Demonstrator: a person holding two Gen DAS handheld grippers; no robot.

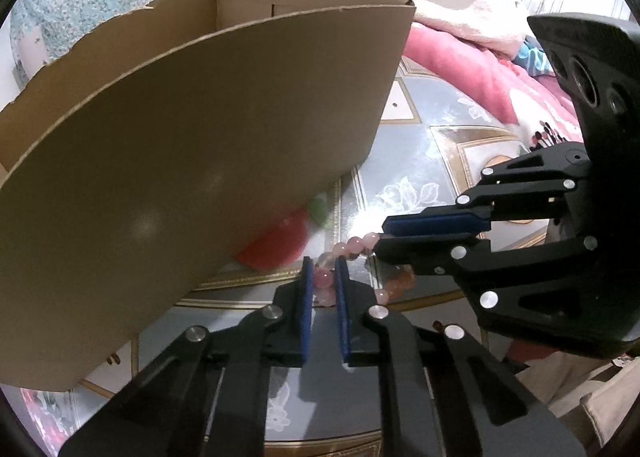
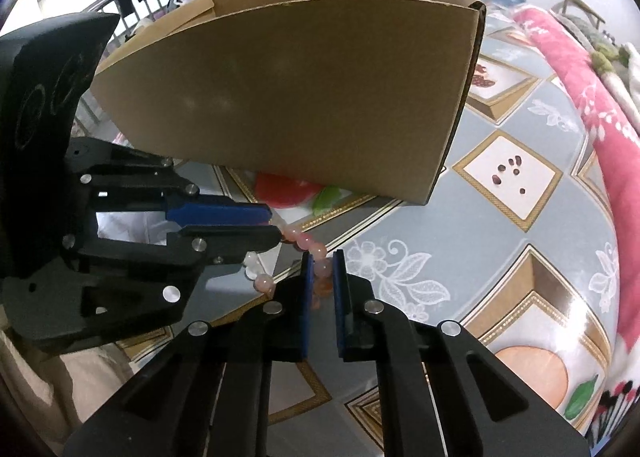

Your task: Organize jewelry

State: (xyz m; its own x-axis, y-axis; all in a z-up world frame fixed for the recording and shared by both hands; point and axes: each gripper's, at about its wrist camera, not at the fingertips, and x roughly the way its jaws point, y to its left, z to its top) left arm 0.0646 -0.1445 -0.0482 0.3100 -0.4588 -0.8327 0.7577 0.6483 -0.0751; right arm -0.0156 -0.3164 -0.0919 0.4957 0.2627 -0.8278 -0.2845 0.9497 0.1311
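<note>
— What is held nearest the cameras?
— A pink bead bracelet (image 1: 352, 247) is clamped by both grippers: the left gripper (image 1: 323, 277) is closed on one stretch, the right gripper (image 2: 322, 269) on another, just above the counter (image 2: 500, 225).
— What is seen behind?
— A cardboard box (image 1: 192, 145) is stood on the patterned counter; a pink blanket (image 2: 576, 69) is seen farther off.

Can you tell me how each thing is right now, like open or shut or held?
Left gripper: shut on the bead bracelet.
Right gripper: shut on the same bracelet.
Bead bracelet: pink, pinched by both pairs of fingers.
Cardboard box: upright, top open, on the tablecloth.
Tablecloth: spread flat.
</note>
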